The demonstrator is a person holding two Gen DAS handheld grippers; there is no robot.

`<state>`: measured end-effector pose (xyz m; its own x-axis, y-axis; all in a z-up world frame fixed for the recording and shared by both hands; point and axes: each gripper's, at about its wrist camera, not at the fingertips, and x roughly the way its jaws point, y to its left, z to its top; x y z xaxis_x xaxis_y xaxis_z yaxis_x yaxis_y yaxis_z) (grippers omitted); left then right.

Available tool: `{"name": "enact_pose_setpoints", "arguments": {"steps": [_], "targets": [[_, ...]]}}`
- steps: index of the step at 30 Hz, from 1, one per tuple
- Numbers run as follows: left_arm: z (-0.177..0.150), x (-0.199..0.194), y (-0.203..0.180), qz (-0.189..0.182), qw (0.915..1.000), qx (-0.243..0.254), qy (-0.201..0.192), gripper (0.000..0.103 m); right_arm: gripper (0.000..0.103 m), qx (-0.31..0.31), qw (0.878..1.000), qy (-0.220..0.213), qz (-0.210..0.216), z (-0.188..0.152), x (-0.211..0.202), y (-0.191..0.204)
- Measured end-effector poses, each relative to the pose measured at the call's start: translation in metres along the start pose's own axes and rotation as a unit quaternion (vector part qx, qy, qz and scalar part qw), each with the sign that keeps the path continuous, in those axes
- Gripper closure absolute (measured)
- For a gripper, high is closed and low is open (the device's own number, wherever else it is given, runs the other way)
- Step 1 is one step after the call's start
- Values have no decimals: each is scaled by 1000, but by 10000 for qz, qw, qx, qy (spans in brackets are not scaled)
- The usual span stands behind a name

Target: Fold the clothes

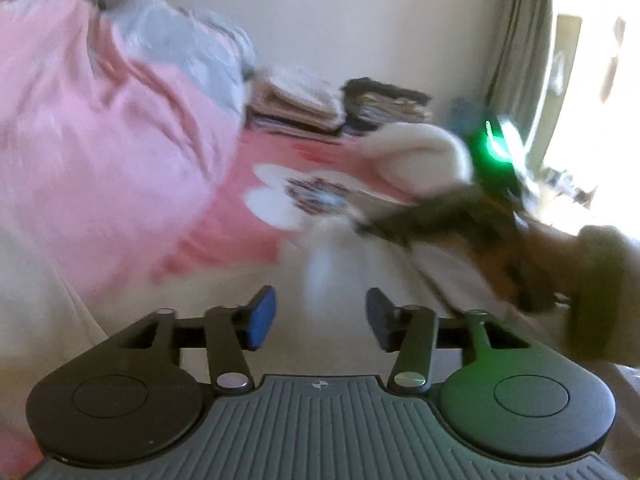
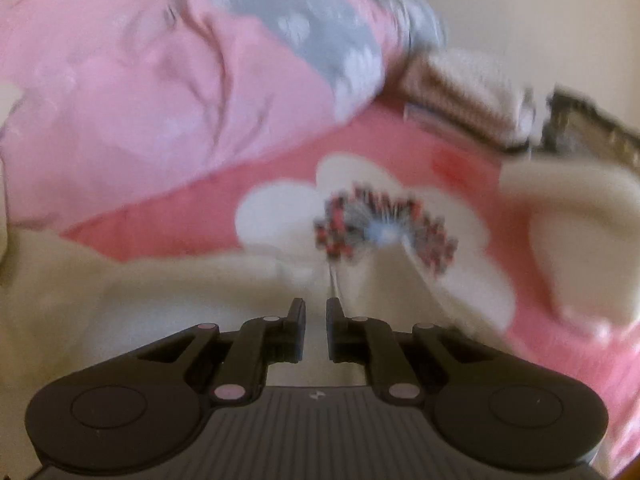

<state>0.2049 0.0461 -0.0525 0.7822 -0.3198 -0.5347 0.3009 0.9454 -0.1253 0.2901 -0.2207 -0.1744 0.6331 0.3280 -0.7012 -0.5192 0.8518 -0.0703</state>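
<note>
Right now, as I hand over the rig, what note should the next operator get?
Left gripper: jaws open, empty, over the white garment.
Right gripper: jaws shut; too blurred to tell if they pinch cloth.
Two folded stacks sit at the back of the pink flowered cover.
Left to do: the white garment, and the pink and grey heap.

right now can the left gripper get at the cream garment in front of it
Probably yes. The left gripper is open with nothing between its jaws, and the cream garment lies right under its fingertips. The right gripper works off to one side, not in between.
</note>
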Motion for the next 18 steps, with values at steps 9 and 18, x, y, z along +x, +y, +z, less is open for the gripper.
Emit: {"name": "enact_pose_setpoints", "arguments": {"steps": [9,18], "targets": [[25,96,36,-226,9832,1063,1467,43,93,393,9990,74,184,-15,10,-12],[24,99,42,-163,9880,746,1340,98,93,474,9985,-28,271,-23,7,-16]]}}
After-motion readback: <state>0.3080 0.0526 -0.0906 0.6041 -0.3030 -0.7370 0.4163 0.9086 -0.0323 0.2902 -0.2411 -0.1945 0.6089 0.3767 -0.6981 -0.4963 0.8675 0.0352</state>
